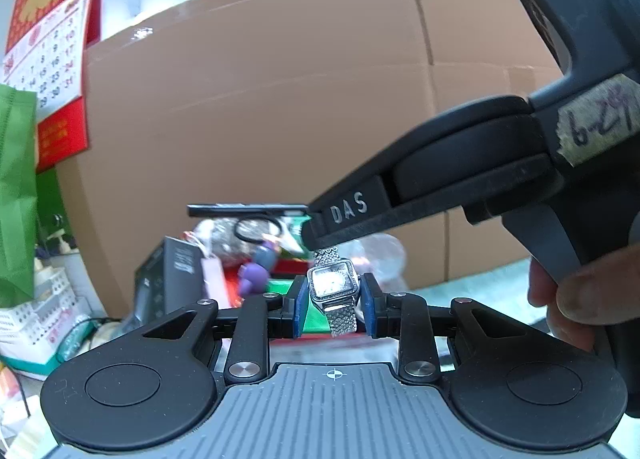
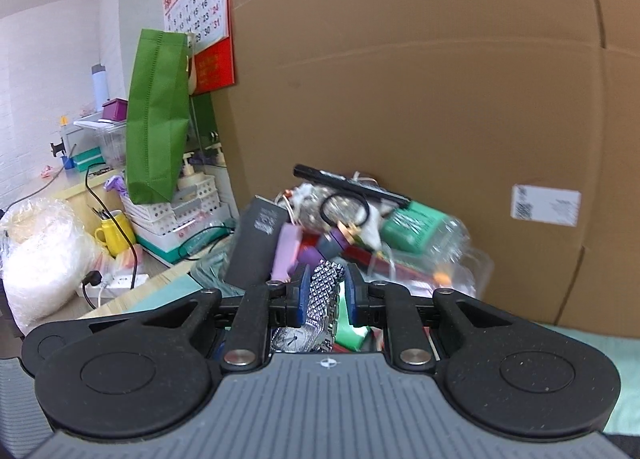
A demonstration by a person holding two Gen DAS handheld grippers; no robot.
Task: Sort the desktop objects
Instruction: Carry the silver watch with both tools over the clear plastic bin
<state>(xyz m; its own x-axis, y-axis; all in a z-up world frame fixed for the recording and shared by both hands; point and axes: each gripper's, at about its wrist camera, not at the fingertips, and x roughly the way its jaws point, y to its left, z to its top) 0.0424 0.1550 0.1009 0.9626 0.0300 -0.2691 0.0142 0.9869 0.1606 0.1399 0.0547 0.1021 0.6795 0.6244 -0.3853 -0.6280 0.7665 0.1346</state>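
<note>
A silver watch [image 1: 332, 285] with a square face and a mesh strap hangs in the air between both grippers. In the left wrist view my left gripper [image 1: 334, 307] is shut on the watch case, one blue pad against each side of it. My right gripper [image 1: 320, 237] reaches in from the upper right, and its tip hides the top of the strap. In the right wrist view my right gripper [image 2: 326, 291] is shut on the watch [image 2: 326, 285] at its strap, and the face shows lower down behind the fingers. A person's hand [image 1: 568, 299] holds the right gripper's handle.
A big cardboard box [image 2: 420, 79] stands as a wall close behind. At its foot lies a pile: a black box [image 2: 256, 243], a pink case [image 2: 286, 255], a hair tie [image 2: 346, 209], a green packet [image 2: 412, 227]. To the left are a green bag [image 2: 158, 115], white baskets [image 2: 176, 211] and a yellow mug [image 2: 114, 235].
</note>
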